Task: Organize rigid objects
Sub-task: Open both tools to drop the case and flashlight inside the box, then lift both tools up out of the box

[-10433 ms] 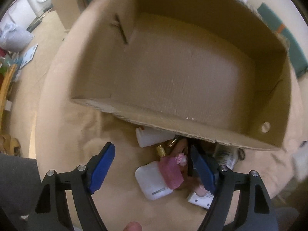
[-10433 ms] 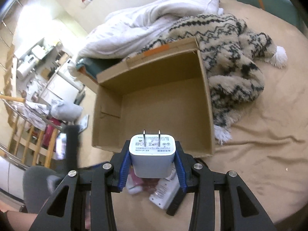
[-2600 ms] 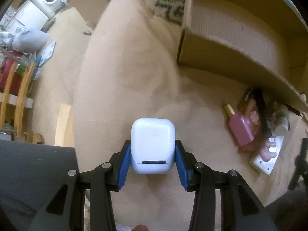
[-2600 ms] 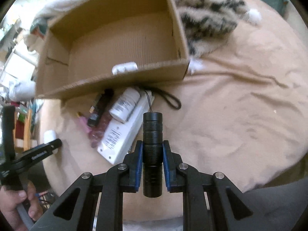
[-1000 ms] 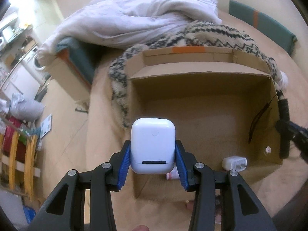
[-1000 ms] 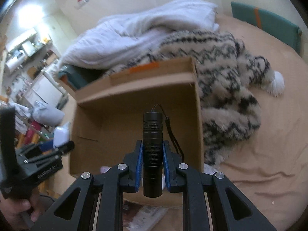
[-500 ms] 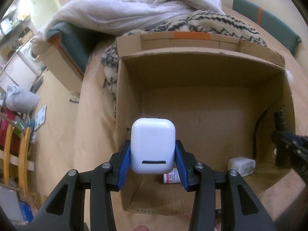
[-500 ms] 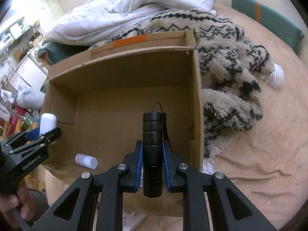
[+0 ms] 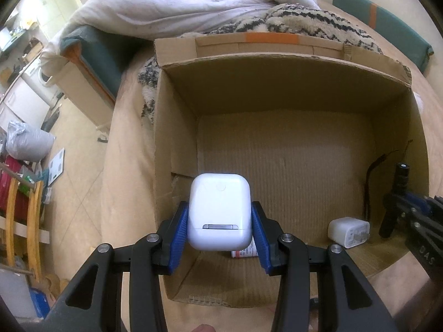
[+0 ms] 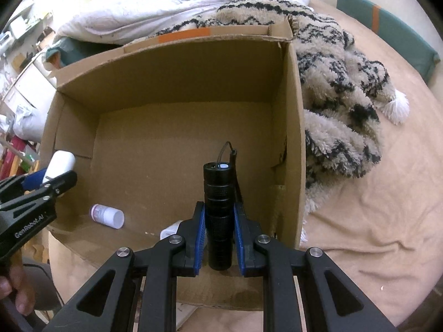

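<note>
My left gripper [image 9: 220, 215] is shut on a white earbud case [image 9: 220, 211], held over the near left corner of an open cardboard box [image 9: 180, 127]. In the right wrist view my right gripper [image 10: 219, 221] is shut on a black flashlight [image 10: 218, 210] with a wrist strap, over the box's [image 10: 290, 116] near right part. On the box floor lie a white plug charger [image 9: 349, 232] and a small white pill bottle [image 10: 108, 215]. The flashlight [image 9: 398, 193] and right gripper also show at the right edge of the left wrist view; the earbud case [image 10: 59, 166] shows at the left of the right wrist view.
The box stands on a tan bedsheet [image 10: 373, 221]. A patterned fleece blanket [image 10: 337, 96] and a white duvet [image 9: 193, 2] lie behind and beside it. To the left the bed drops to the floor [image 9: 83, 193], with a wooden rack [image 9: 19, 215] and clutter.
Both grippers have sunk toward the box and tilted further down, so the box interior fills more of each view. Each still holds its object.
</note>
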{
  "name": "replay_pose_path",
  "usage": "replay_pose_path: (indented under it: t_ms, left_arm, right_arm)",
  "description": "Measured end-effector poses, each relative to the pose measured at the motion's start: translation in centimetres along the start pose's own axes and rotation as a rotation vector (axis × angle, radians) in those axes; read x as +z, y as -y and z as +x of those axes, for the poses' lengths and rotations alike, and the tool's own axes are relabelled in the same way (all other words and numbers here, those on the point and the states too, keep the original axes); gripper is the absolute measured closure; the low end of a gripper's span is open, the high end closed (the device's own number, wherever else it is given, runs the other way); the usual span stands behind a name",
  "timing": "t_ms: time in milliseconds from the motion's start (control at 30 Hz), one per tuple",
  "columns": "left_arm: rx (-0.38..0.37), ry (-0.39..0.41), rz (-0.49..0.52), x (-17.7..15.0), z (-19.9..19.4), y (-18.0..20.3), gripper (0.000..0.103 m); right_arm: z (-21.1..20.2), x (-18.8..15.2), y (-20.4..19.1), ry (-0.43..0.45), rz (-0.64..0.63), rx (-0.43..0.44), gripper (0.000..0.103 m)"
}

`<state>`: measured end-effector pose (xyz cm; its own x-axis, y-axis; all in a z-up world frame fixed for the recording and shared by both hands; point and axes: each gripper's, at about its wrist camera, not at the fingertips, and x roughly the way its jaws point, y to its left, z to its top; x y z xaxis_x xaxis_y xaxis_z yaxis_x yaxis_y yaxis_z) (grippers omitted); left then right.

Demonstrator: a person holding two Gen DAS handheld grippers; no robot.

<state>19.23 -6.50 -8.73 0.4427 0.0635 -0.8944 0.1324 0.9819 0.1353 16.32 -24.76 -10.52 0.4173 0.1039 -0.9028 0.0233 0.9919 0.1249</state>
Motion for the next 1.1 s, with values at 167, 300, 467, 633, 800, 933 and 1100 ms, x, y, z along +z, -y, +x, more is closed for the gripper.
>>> replay_pose_path:
  t_ms: [167,300,467,633,800,933,1100]
  left_arm:
    - [0.002,-0.003,0.011,-0.1,0.1,0.2,0.063]
    - [0.004,-0.002,0.01,-0.1,0.1,0.2,0.063]
    - [0.001,0.001,0.014,-0.1,0.0,0.3,0.059]
    - [-0.024,0.025,0.033,-0.1,-0.6,0.8,0.05]
    - [-0.029,0.039,0.03,0.0,-0.9,0.9,0.033]
    - [-0.02,0.046,0.038,0.0,-0.9,1.0,0.031]
    - [-0.023,0.05,0.027,0.0,-0.9,0.8,0.026]
  right_arm:
    - [0.0,-0.1,-0.1,0.001,0.0,0.002,0.083]
    - [-0.1,0.0,0.1,0.006,0.01,0.011,0.083]
    - [-0.5,0.1,0.5,0.023,0.04,0.042,0.083]
    - [-1.4,0.5,0.5,0.062,0.059,0.08,0.079]
    - [-1.9,0.7,0.5,0.084,0.066,0.111,0.078]
    - [-2.4,0.8,0.5,0.11,0.078,0.127,0.032]
    - [-2.6,1.0,0.4,0.123,0.075,0.149,0.027]
